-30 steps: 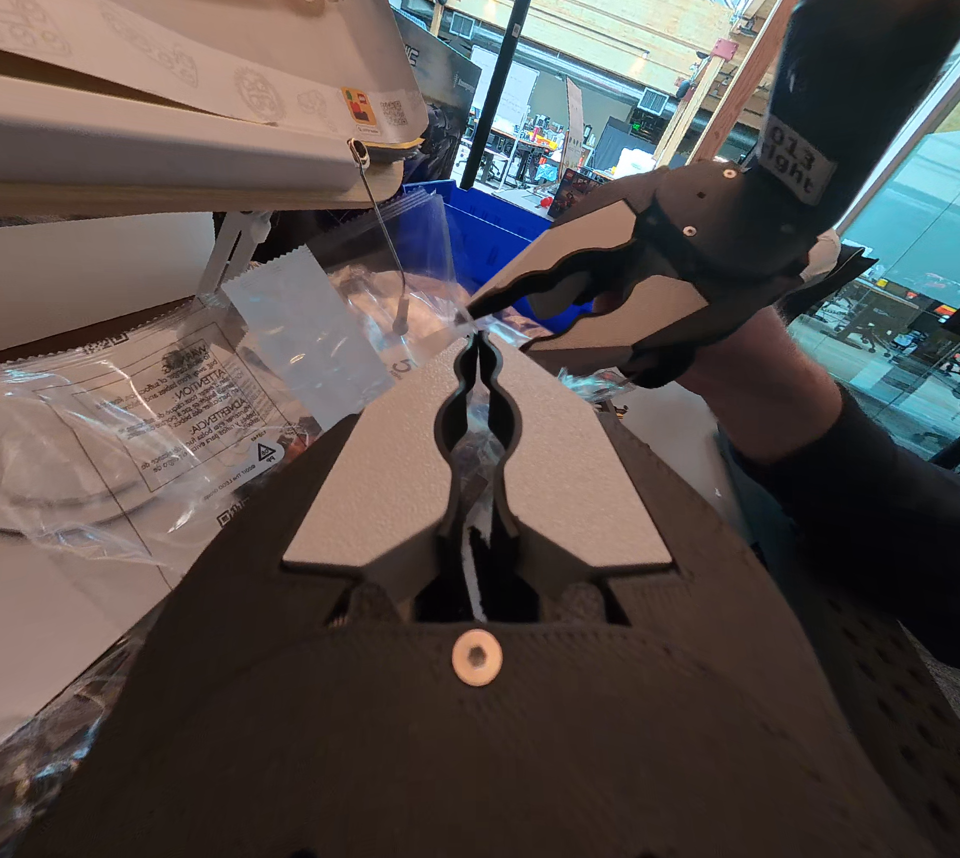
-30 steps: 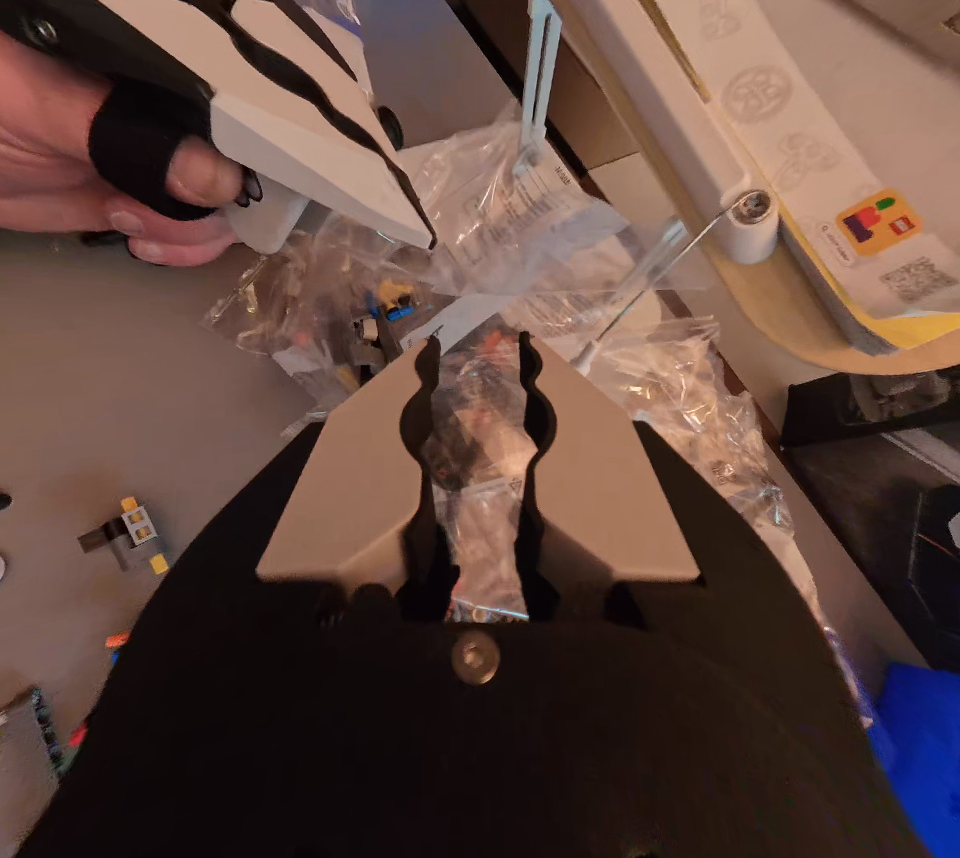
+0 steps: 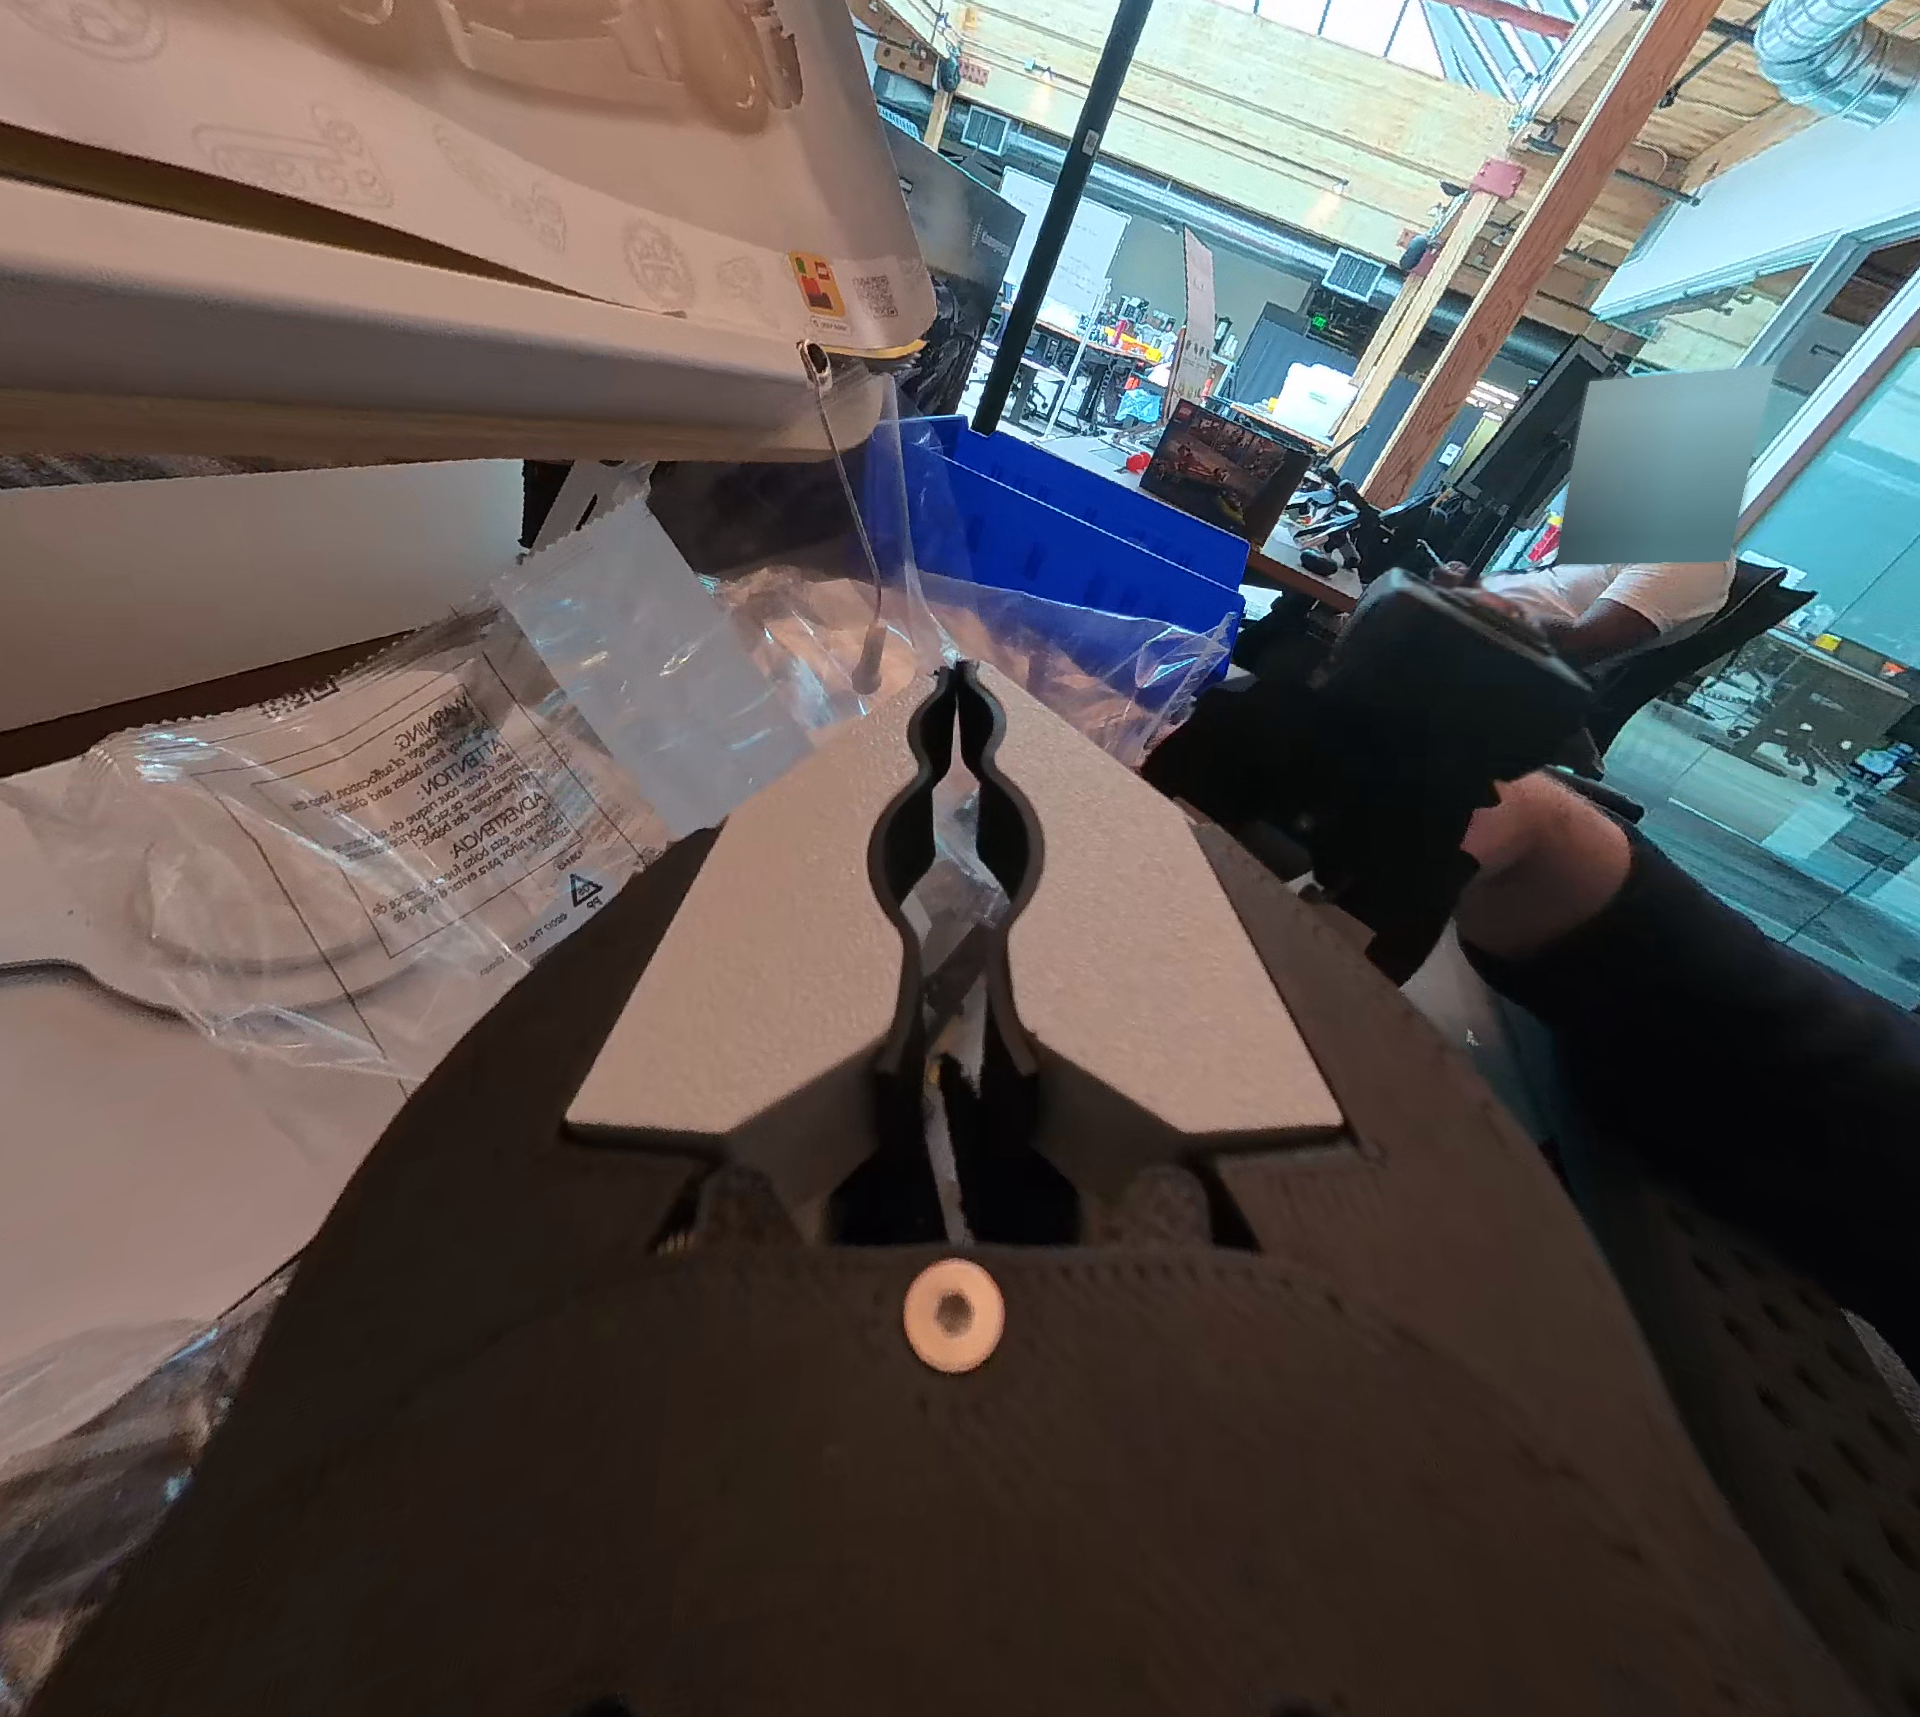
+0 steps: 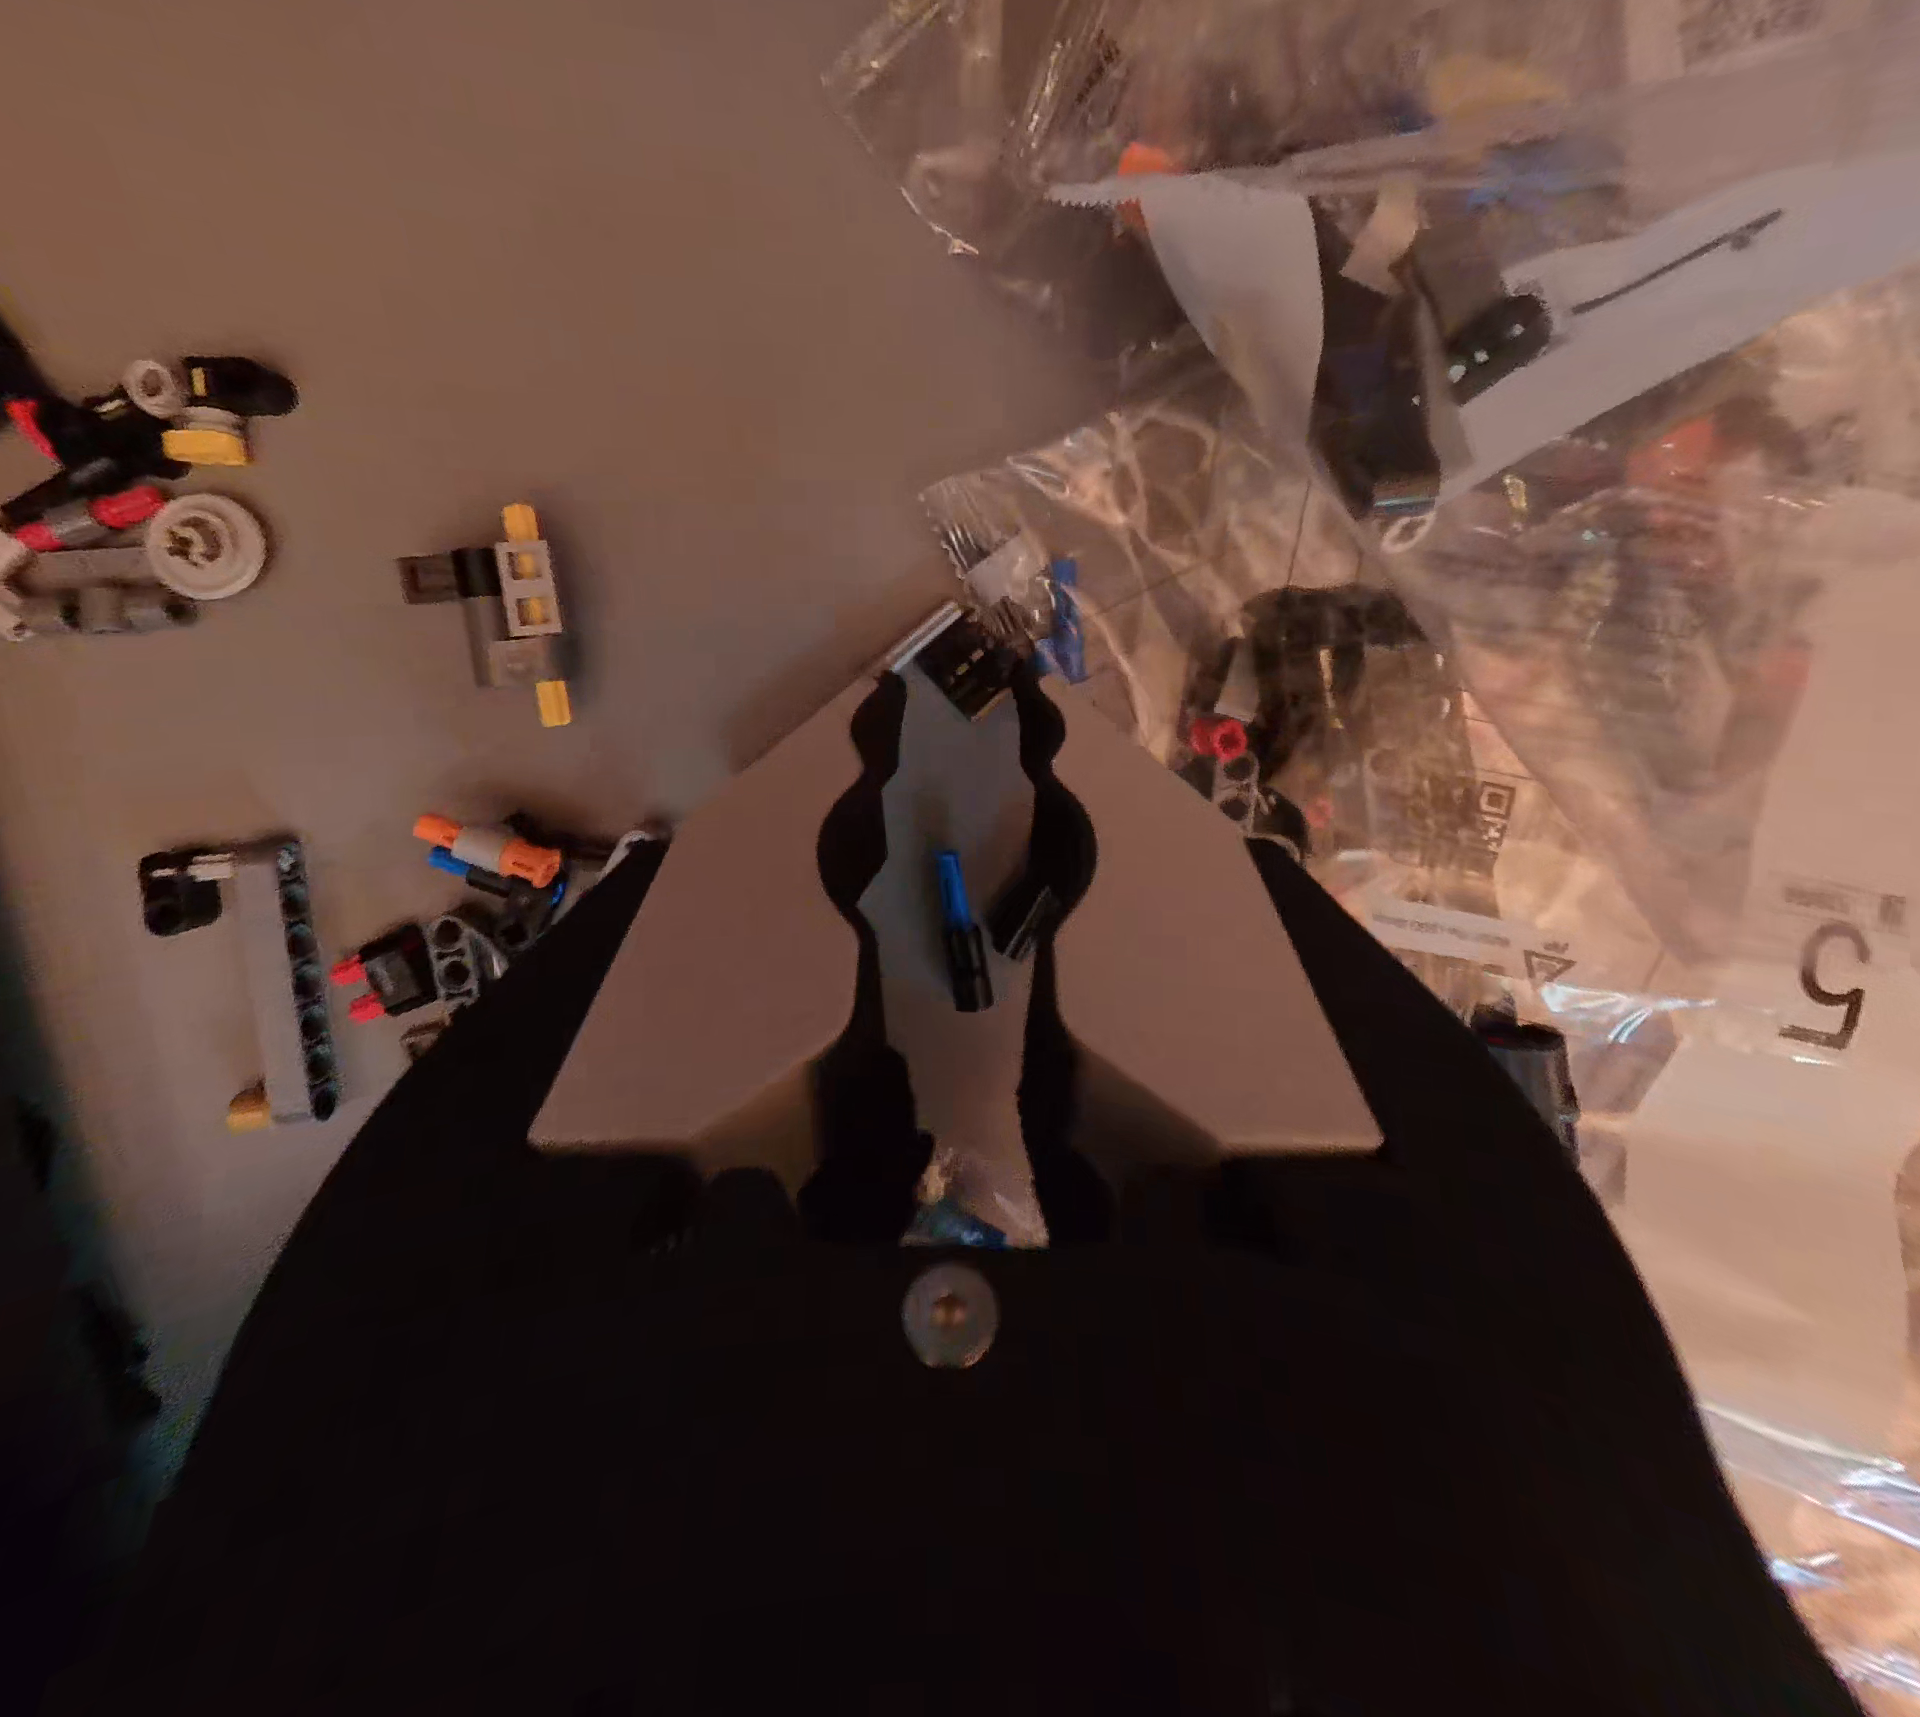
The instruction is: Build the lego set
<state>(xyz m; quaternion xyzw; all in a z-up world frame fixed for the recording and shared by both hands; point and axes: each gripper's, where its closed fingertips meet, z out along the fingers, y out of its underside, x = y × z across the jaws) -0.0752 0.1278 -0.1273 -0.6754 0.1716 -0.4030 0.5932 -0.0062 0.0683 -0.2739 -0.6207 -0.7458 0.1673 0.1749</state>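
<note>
My left gripper (image 3: 958, 682) is shut on a clear plastic bag (image 3: 1081, 659), which runs down between its jaws. My right gripper (image 4: 956, 680) hangs low over the grey table (image 4: 623, 161) with its jaws apart. A small black and grey piece (image 4: 966, 675) lies between its tips. A blue and black pin (image 4: 961, 929) lies on the table below the jaws. In the left wrist view the right gripper (image 3: 1455, 691) is a dark shape held by a hand, to the right of my left one.
Small part-built assemblies lie on the table's left side: one grey and yellow (image 4: 509, 607), a grey beam (image 4: 286, 971), a cluster with a wheel (image 4: 145, 483). Clear parts bags (image 4: 1507, 317) pile up on the right. An instruction booklet (image 3: 416, 109), a blue bin (image 3: 1091, 524) and another bag (image 3: 364, 836) lie ahead of the left gripper. There is about 15 cm between the tips of the two grippers.
My right gripper has left the bag beside the left gripper and dropped down over the loose pieces on the table. My left gripper stays shut on the bag.
</note>
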